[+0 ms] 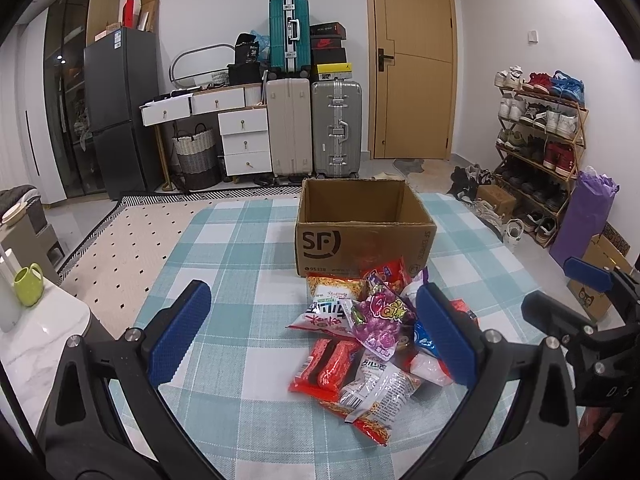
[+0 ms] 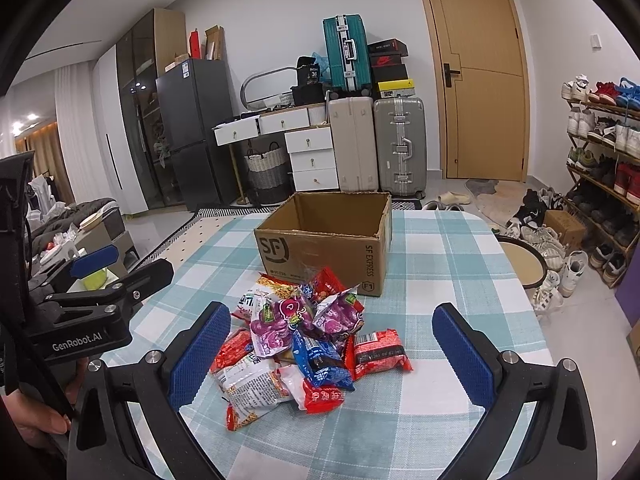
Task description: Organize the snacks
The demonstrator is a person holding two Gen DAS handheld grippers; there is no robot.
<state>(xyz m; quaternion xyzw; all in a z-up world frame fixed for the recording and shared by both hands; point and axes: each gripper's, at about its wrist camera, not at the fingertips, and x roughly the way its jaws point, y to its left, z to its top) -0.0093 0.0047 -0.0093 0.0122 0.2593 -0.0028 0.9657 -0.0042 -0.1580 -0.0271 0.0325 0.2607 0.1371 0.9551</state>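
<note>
We hold our left gripper (image 1: 316, 340) and right gripper (image 2: 332, 356) above the teal-checked tablecloth (image 1: 240, 248), both spread wide and grasping nothing. The heap of crinkly plastic snack packets (image 2: 304, 344) lies just before the open brown cardboard box (image 2: 332, 236).

Cardboard box (image 2: 324, 240): floor hidden by near wall. Snack pile (image 2: 304, 352): lower packets covered by upper ones, print too small to read. Left hand-held gripper (image 1: 316, 336): right pad overlaps pile's right edge.
</note>
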